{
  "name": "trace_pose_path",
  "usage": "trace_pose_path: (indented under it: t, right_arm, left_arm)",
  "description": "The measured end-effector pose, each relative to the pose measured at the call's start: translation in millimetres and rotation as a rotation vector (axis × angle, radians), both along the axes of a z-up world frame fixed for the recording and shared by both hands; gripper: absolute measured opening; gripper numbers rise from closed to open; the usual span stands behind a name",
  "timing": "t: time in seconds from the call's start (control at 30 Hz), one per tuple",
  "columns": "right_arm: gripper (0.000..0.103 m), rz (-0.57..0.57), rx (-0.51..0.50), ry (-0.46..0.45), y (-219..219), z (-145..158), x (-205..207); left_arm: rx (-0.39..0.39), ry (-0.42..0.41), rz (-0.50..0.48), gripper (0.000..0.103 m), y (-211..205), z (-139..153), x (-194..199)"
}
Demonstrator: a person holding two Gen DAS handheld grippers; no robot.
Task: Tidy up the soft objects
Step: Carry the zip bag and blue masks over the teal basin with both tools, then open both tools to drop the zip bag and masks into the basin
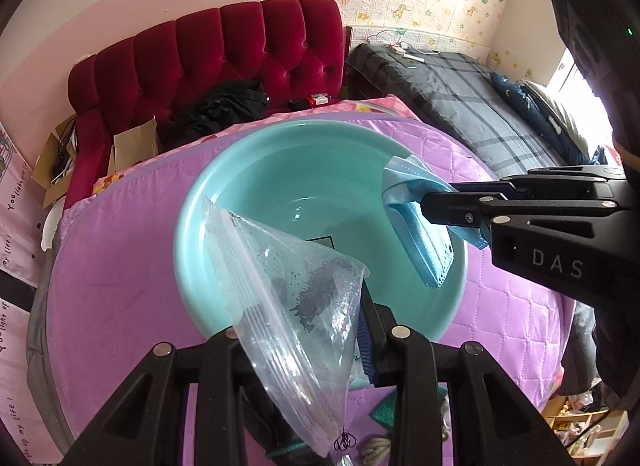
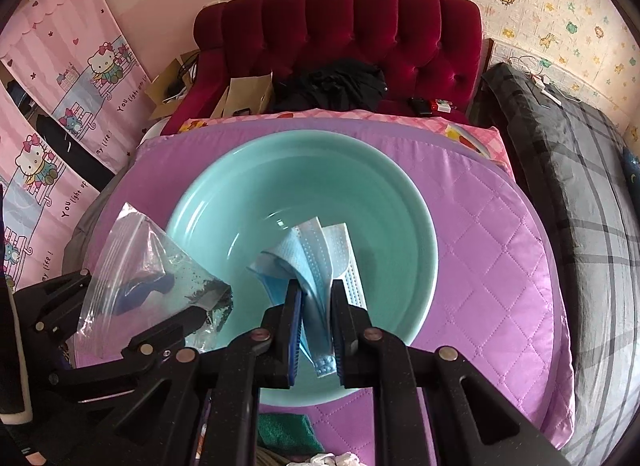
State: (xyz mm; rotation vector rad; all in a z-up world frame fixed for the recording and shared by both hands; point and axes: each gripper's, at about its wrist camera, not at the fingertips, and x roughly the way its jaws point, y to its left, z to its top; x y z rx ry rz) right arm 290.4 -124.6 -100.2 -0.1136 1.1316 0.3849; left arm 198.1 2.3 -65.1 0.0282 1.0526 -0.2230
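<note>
A teal plastic basin [image 1: 192,201] [image 2: 180,217] sits on a purple quilted cover [image 1: 120,266] [image 2: 480,225]. My left gripper [image 1: 308,330] [image 2: 184,298] is shut on a clear zip bag [image 1: 288,266] [image 2: 120,250] with dark specks inside, held over the basin's near left rim. My right gripper [image 2: 316,306] [image 1: 436,197] is shut on a bunch of blue face masks [image 2: 308,258] [image 1: 420,242], which hang above the inside of the basin. The bottom of the basin looks bare apart from a small label.
A dark red tufted headboard [image 1: 224,49] [image 2: 340,29] stands behind, with black clothing [image 2: 332,85] and brown paper bags [image 2: 244,97] in front of it. Grey plaid bedding [image 1: 460,105] [image 2: 580,185] lies to the right. A green cloth [image 2: 288,434] lies below the basin.
</note>
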Motion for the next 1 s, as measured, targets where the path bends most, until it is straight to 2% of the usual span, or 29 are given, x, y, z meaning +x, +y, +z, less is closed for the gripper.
trace_pose_path:
  t: [0.33, 0.73, 0.93, 1.0]
  right_arm:
    - [0.015, -0.034, 0.033, 0.058, 3, -35, 34]
    - [0.015, -0.040, 0.003, 0.103, 7, -69, 56]
    - [0.017, -0.034, 0.003, 0.113, 9, -75, 62]
    - [0.021, -0.038, -0.002, 0.111, 9, -76, 62]
  left_arm:
    - [0.003, 0.036, 0.016, 0.036, -2, -32, 31]
    - [0.025, 0.093, 0.026, 0.036, -4, -71, 59]
    - [0.025, 0.097, 0.022, 0.037, -4, -77, 63]
    - [0.022, 0.099, 0.024, 0.038, -4, -77, 64]
